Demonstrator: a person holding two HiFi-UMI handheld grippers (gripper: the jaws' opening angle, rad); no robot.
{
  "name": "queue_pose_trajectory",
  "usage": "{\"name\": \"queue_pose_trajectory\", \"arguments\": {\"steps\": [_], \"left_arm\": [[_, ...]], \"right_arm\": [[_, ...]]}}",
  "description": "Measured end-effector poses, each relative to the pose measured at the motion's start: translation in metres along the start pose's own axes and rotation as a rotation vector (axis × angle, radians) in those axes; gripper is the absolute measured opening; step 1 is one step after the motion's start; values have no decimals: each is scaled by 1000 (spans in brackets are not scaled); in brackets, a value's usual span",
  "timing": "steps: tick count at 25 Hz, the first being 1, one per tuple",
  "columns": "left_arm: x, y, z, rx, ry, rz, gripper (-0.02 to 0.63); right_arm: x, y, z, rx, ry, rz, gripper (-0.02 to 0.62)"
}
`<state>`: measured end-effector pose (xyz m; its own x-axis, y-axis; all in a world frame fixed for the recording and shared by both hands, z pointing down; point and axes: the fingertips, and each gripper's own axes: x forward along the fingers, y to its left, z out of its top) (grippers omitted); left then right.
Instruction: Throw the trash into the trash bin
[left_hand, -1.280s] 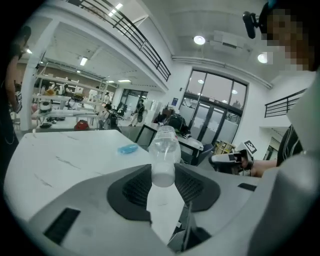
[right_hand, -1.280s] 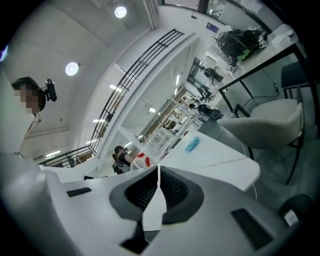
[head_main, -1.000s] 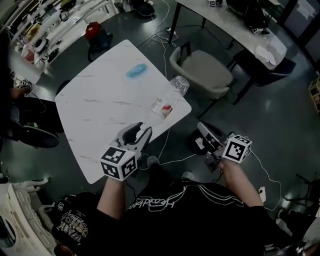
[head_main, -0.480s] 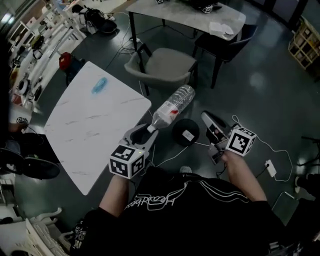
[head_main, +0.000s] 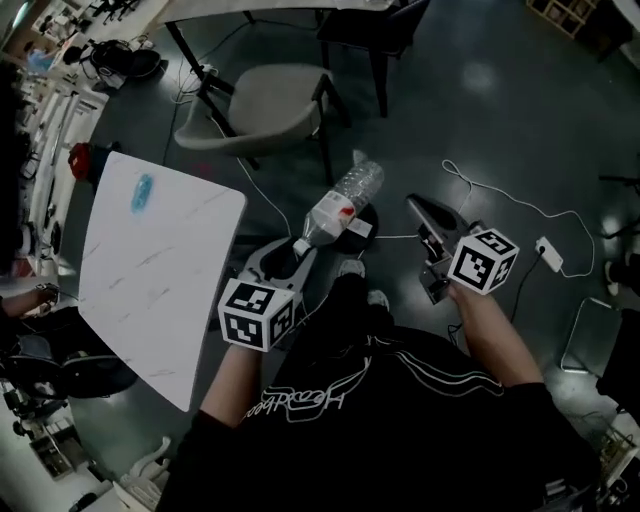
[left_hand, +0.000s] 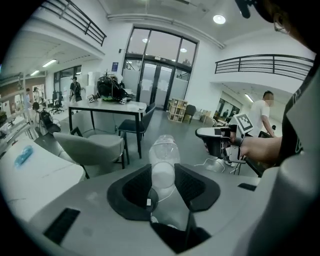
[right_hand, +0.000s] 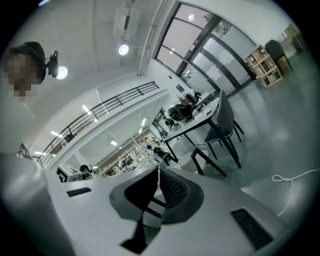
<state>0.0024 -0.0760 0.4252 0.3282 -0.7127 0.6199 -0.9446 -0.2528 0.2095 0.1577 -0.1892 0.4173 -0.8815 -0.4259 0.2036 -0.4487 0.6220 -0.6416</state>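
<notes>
One bottle (head_main: 338, 205) in play, and the left gripper (head_main: 299, 247) has it: jaws roughly half open, pads (left_hand: 135, 187) clamped on the neck end, clear body running out between them in the left gripper view. Its long axis carries on along the gripper's own line, neck in the jaws, base farthest from the person, up and to the right in the head view. It's off the table (head_main: 150, 290) and over open floor, between the table edge and the right gripper (head_main: 412, 206). The right gripper's jaws are fully together with nothing in them; it sits beside the bottle, clearly apart from it. No bin I can positively ID. A dark disc (head_main: 364, 226) lies on the floor just behind the bottle's middle, mostly hidden by it; could be the bin, can't confirm. If it is, my read is that the base end already overhangs it, so the drop depends on tipping the left gripper nose-down until the axis points into the opening, then letting go. That's a left-hand job; right isn't needed. A blue scrap (head_main: 142, 192) sits on the table, well apart from both grippers, probably next up.
</notes>
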Motion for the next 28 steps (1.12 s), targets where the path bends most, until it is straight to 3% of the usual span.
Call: {"name": "queue_pose_trajectory", "arguments": {"steps": [3,9,15,21,28], "left_arm": [[29,15,-28,-18,71,-2,141],[103,43,-94,-83,217,-2,141],[156,83,-174,-124,346,41,141],[220,108,-239,-162,420,69,141],[279,122,-288,-136,550,98,141]], "right_arm": [[10,-23,-28,-56,69,-78,34],[40,-77,-84,-67,171,-136,34],[72,-144,-179,-32,324,-230,34],[86,-198,-269,-107,552,-246,34],[73,-207,-338,-107,755,-171,34]]}}
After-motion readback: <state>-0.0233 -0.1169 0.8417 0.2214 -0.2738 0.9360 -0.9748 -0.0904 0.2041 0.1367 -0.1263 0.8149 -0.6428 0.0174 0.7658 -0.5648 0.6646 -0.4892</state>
